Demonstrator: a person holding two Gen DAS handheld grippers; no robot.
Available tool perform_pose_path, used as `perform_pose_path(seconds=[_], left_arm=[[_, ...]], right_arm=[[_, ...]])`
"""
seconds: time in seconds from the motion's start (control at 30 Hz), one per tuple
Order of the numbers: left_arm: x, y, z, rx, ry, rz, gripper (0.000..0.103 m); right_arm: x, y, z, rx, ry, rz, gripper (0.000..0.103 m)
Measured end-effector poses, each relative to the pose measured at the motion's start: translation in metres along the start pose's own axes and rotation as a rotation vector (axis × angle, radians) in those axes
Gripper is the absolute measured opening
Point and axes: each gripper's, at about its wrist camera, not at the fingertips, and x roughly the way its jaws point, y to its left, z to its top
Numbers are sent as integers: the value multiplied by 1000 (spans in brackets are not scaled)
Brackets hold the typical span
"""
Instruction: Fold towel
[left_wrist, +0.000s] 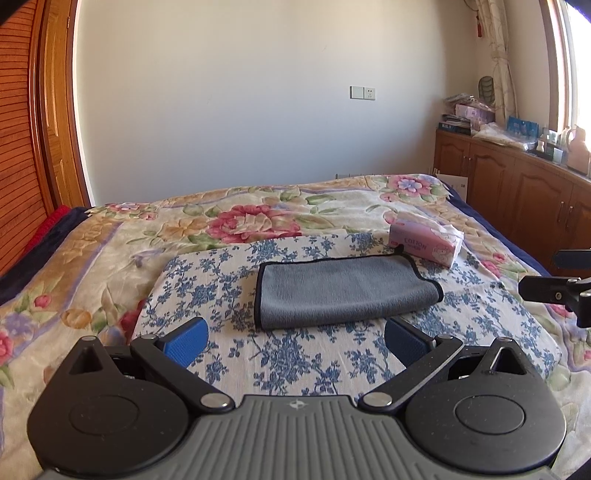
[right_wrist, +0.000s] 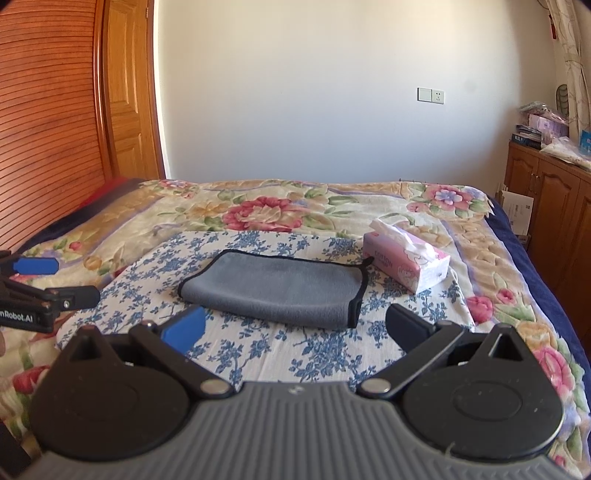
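Bed (left_wrist: 92, 251) under floral quilt; blue-flowered cloth (left_wrist: 295, 354) spread on top. Grey towel (left_wrist: 343, 291), black-edged, lies folded on that cloth. Pink tissue pack (left_wrist: 424, 240) just beyond it. Left hand-held gripper (left_wrist: 295, 341) and right hand-held gripper (right_wrist: 295, 328) both spread wide, empty, short of the towel.

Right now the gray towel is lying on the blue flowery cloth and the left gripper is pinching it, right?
Not quite. The gray towel does lie on the blue flowery cloth, but the left gripper is open and short of it, as the left wrist view shows.
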Motion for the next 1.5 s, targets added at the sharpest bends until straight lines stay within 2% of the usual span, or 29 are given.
perform_pose_path(seconds=[0.53, 0.97, 1.5], left_arm=[[-8, -3, -28, 26, 12, 8, 103], [-7, -5, -49, 8, 39, 13, 103], [-21, -1, -62, -28, -4, 35, 103]], right_arm=[[-15, 12, -17, 13, 11, 10, 103], [-22, 13, -34, 47, 25, 6, 103], [-37, 15, -41, 42, -14, -12, 103]])
